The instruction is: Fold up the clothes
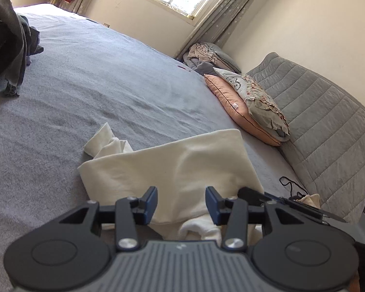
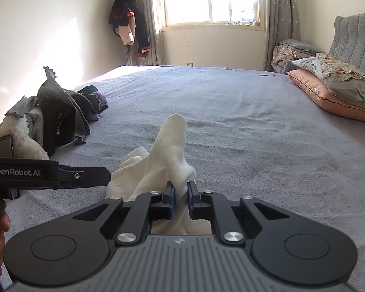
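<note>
A cream-white garment lies partly folded on the grey bed, with a sleeve sticking out at its left. My left gripper is open just above the garment's near edge, nothing between its fingers. My right gripper is shut on a sleeve of the same white garment, which stands up ahead of the fingers. The right gripper's body shows at the right in the left wrist view. The left gripper's body shows at the left in the right wrist view.
A heap of dark and grey clothes lies on the bed's left side, with a fluffy white piece in front. Pillows and folded bedding lie along the quilted grey headboard. A black cord lies near the headboard.
</note>
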Available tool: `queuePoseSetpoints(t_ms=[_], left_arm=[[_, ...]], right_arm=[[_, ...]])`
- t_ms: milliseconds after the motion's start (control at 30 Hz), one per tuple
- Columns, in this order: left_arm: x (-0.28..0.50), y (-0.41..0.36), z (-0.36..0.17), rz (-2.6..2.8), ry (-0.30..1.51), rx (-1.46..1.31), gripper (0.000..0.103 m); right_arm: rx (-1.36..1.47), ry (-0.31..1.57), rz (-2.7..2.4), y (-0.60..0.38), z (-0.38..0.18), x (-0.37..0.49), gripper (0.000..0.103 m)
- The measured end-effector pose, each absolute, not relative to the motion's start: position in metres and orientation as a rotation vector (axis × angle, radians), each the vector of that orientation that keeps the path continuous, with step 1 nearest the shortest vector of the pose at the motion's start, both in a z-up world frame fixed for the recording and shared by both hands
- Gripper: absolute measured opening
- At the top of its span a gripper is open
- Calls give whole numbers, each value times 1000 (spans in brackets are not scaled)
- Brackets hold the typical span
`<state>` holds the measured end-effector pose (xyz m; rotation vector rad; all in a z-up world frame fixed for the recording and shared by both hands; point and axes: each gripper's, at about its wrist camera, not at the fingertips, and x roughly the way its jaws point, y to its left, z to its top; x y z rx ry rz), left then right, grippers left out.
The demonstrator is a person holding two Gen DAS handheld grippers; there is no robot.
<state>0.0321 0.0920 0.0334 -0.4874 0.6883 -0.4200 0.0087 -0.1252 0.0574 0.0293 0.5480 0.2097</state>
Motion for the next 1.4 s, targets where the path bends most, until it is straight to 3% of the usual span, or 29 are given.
queuePoseSetpoints(t_ms=[233,333,433,967,1400], left_arm=[[41,60,13,-527,771,-480,42],[39,47,8,-509,772,-409,21],[35,43,10,-462,747,-347,15],[48,85,41,-210,621,-245,12],[107,89,76,-176,528,-234,12]], right_arm=[[68,526,171,-145,62,9,12],[67,514,155,-148,63,8,12],[50,484,112,-155,65,8,12],[91,358,-125,-220,79,9,11],[41,294,-174,-235,82,46,11]])
